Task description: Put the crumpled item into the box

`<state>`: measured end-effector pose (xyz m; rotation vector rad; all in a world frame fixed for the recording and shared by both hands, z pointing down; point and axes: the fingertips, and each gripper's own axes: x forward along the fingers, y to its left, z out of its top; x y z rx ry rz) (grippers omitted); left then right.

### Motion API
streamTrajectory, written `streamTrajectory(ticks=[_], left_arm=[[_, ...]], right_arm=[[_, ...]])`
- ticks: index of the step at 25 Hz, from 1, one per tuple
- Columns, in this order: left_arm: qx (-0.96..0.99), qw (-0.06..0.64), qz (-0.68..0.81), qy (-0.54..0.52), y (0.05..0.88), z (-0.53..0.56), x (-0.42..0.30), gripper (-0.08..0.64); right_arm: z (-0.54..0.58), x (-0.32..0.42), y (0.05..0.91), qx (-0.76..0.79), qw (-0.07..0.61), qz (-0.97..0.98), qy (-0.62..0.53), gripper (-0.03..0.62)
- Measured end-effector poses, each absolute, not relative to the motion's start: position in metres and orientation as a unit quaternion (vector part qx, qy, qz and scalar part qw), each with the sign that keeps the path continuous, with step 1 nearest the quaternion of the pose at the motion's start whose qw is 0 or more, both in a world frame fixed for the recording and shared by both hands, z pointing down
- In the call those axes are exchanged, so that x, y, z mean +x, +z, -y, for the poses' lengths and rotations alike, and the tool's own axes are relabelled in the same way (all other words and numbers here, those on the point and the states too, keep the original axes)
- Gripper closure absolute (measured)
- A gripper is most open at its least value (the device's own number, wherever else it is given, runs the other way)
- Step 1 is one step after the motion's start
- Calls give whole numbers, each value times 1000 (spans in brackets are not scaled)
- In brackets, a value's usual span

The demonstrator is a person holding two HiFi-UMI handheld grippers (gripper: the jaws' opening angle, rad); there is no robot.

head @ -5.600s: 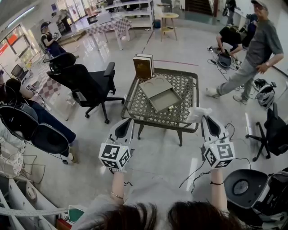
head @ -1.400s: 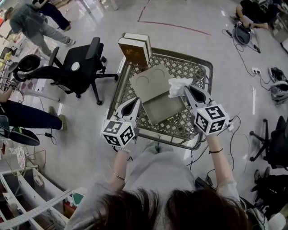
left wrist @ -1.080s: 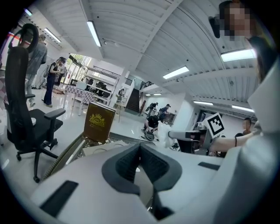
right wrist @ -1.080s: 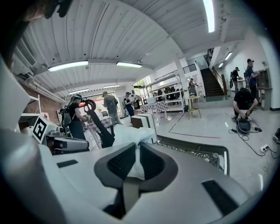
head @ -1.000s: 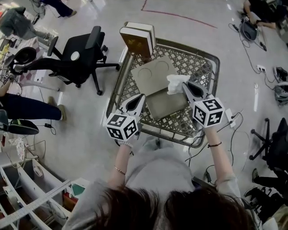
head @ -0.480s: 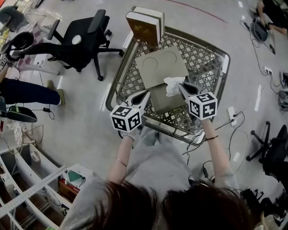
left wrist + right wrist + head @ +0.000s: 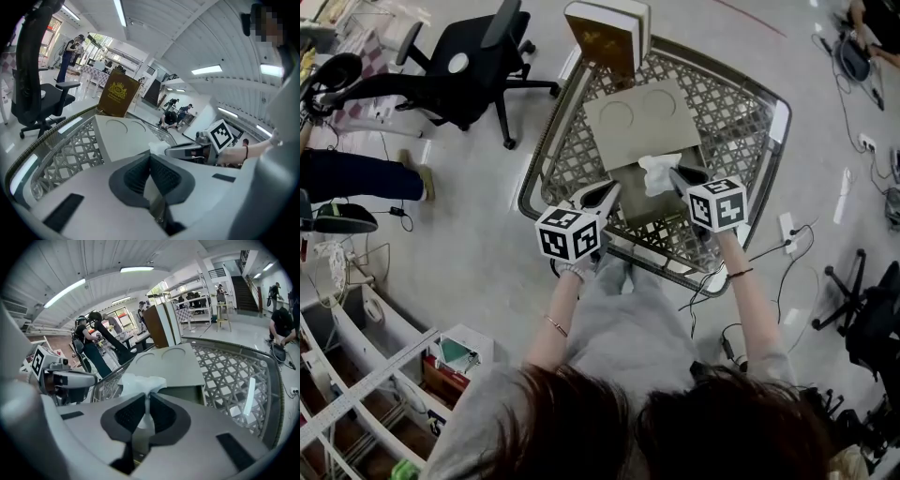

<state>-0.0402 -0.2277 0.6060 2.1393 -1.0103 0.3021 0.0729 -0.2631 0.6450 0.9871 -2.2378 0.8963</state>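
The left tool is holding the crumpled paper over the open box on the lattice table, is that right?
No. The right tool holds the crumpled paper over the open box on the lattice table, as the right gripper view shows; the left tool is shut and empty.

Lattice-top table [image 7: 741, 103]: open grey box [image 7: 639, 127] at centre; upright brown case [image 7: 602, 39] at 11 o'clock corner.
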Motion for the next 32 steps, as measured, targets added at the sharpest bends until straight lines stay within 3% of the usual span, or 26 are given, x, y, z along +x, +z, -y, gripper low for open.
streamTrajectory(ticks=[18,32], left_arm=[[823,401,381,128,628,220,-31,543],[821,405,382,128,631,221,-30,543]], right_arm=[[250,66,694,331,349,791,377,543],[252,67,700,341,362,779,380,541]])
